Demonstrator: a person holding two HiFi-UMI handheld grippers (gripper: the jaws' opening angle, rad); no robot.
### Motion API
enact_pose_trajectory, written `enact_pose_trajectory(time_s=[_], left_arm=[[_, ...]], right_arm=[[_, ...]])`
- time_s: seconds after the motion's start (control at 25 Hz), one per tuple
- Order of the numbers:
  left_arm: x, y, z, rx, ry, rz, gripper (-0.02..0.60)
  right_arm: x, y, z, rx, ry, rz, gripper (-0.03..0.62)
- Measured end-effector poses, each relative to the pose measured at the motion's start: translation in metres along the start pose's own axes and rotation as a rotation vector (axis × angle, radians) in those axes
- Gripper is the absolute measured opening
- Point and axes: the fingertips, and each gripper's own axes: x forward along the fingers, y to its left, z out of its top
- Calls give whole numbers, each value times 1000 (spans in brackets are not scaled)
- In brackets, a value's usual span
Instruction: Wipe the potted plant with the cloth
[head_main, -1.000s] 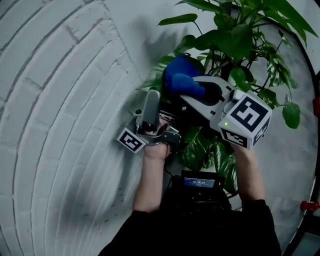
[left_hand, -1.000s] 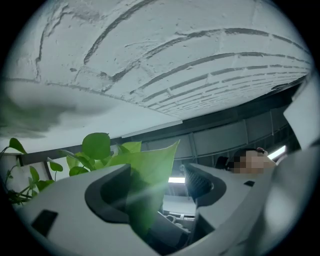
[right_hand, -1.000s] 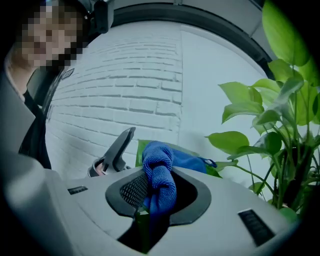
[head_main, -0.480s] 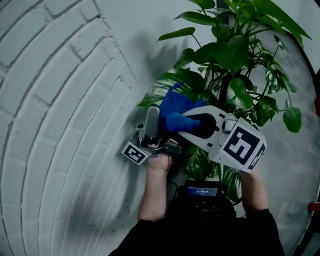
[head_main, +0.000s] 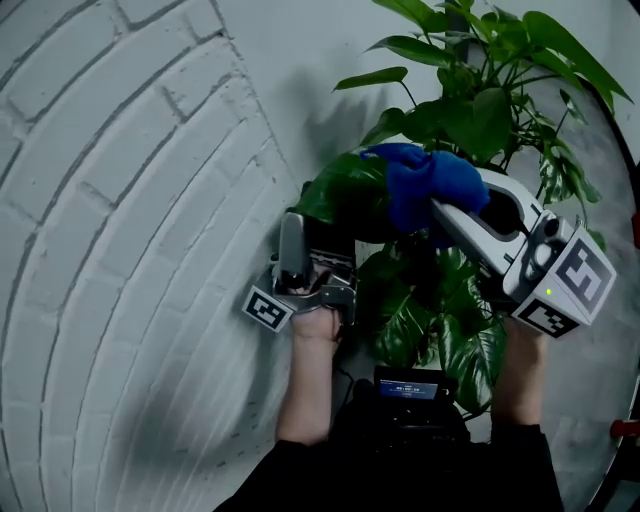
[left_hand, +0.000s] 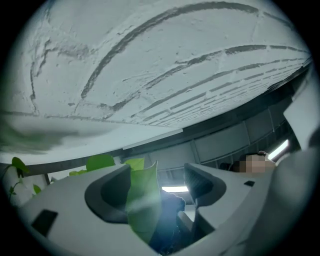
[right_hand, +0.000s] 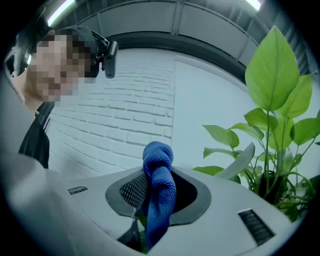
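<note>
**Cloth on the big leaf, left tool under it**

My right tool (head_main: 442, 208) is clenched on the blue cloth (head_main: 425, 180). In the right gripper view the cloth stands up between the two jaws as a twisted, knotted roll, pinched at the pads. From the head view the bunched cloth lies against the left side of the plant (head_main: 475, 100), on top of a broad dark green leaf (head_main: 345, 195) that reaches out from the plant toward the white brick wall (head_main: 120, 200).

My left tool (head_main: 312, 228) sits just left of the plant's lower leaves and points steeply up under that same leaf. Its jaws stand apart. The left gripper view shows the leaf rising between them, close to the left jaw, with a clear gap to the right jaw, so nothing is clamped. A bit of the blue cloth shows behind the leaf in that view.

The left hand (head_main: 315, 320) holds the tool's handle below the leaf. The right tool's marker cube (head_main: 565, 285) hangs at the plant's lower right, over the mottled leaves there.
</note>
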Motion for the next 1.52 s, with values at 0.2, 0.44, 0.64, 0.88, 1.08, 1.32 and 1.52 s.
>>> enact_pose_trajectory(time_s=[0.2, 0.44, 0.64, 0.88, 1.08, 1.32, 1.52], left_arm=[[5, -11, 7, 6, -27, -42, 331], [8, -26, 0, -1, -10, -94, 331], [8, -35, -5, 35, 25, -119, 345], [6, -39, -10, 79, 63, -135, 348], [3, -39, -11, 81, 63, -142, 350], [-1, -27, -7, 57, 27, -125, 350], [-6, -8, -7, 53, 5, -85, 371]], right_arm=[[43, 0, -16, -64, 108, 17, 115], [92, 34, -59, -43, 241, 153, 115], [98, 63, -67, -104, 252, 198, 115], [96, 83, -68, -106, 284, 229, 115], [89, 95, -63, 8, 200, 322, 115], [52, 53, -24, 168, -23, 218, 115], [6, -18, -1, -3, -43, -135, 115]])
